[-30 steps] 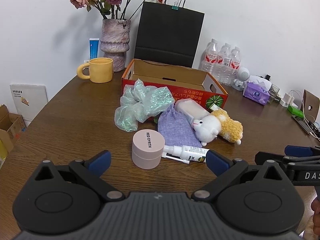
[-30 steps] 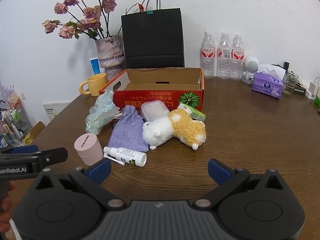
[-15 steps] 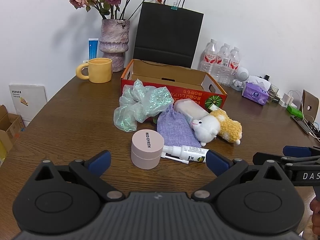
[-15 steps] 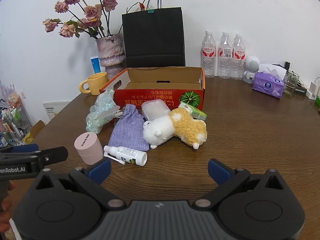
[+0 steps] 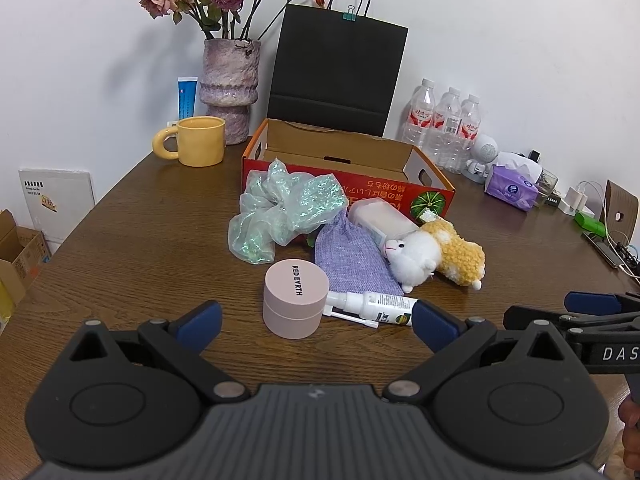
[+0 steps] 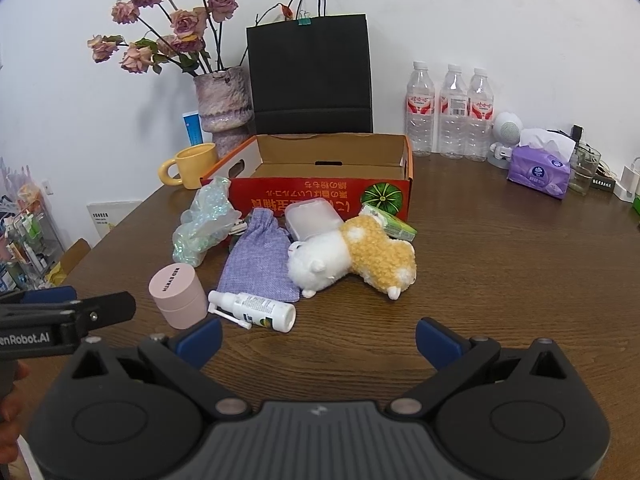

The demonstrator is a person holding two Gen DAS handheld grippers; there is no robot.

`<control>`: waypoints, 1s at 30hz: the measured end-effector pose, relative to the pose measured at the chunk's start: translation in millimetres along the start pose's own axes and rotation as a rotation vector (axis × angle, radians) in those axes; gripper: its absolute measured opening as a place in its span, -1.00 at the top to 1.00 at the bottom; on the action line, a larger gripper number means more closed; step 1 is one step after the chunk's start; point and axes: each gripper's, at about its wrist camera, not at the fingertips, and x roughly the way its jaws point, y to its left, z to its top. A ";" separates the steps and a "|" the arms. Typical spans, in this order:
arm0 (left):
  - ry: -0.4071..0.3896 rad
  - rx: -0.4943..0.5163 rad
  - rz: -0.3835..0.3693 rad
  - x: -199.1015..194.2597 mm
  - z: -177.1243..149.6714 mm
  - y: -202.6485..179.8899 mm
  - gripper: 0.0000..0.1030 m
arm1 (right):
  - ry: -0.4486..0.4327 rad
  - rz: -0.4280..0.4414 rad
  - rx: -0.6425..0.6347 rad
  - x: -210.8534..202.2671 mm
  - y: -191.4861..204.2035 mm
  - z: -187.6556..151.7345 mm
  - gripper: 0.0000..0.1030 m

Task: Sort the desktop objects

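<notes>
Two hand-held grippers, left (image 5: 316, 322) and right (image 6: 318, 338), spread wide, empty, above dark wood surface (image 5: 140, 240). Pink jar (image 5: 295, 298), plush (image 6: 352, 256) clustered before red box (image 6: 332, 196); white wall (image 6: 480, 20) behind.

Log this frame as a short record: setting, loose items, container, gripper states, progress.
setting: wooden table
loose items: pink jar, spray bottle, purple pouch, plush alpaca, iridescent bag, clear plastic case
container: red cardboard box, nothing visible inside
left gripper: open, holding nothing
right gripper: open, holding nothing
progress: nothing sorted yet
</notes>
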 end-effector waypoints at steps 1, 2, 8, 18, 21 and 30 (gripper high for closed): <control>0.000 0.000 0.002 -0.3 -0.4 -0.5 -1.00 | 0.000 0.000 -0.001 0.4 0.1 0.1 -1.00; 0.000 -0.001 0.003 -0.2 -0.6 -0.5 -1.00 | 0.000 0.001 -0.002 0.9 0.2 0.2 -1.00; 0.008 -0.002 0.004 3.1 -0.7 -0.5 -1.00 | 0.002 0.001 -0.006 3.8 0.5 0.3 -1.00; 0.012 0.000 0.011 11.7 0.0 1.6 -1.00 | -0.002 0.014 -0.018 10.8 0.5 -0.1 -1.00; 0.008 0.000 0.018 16.3 0.2 3.3 -1.00 | -0.006 0.018 -0.025 14.9 -0.5 -0.5 -1.00; 0.014 0.002 0.055 46.6 2.0 10.8 -1.00 | -0.012 -0.019 -0.058 47.6 -15.6 1.1 -1.00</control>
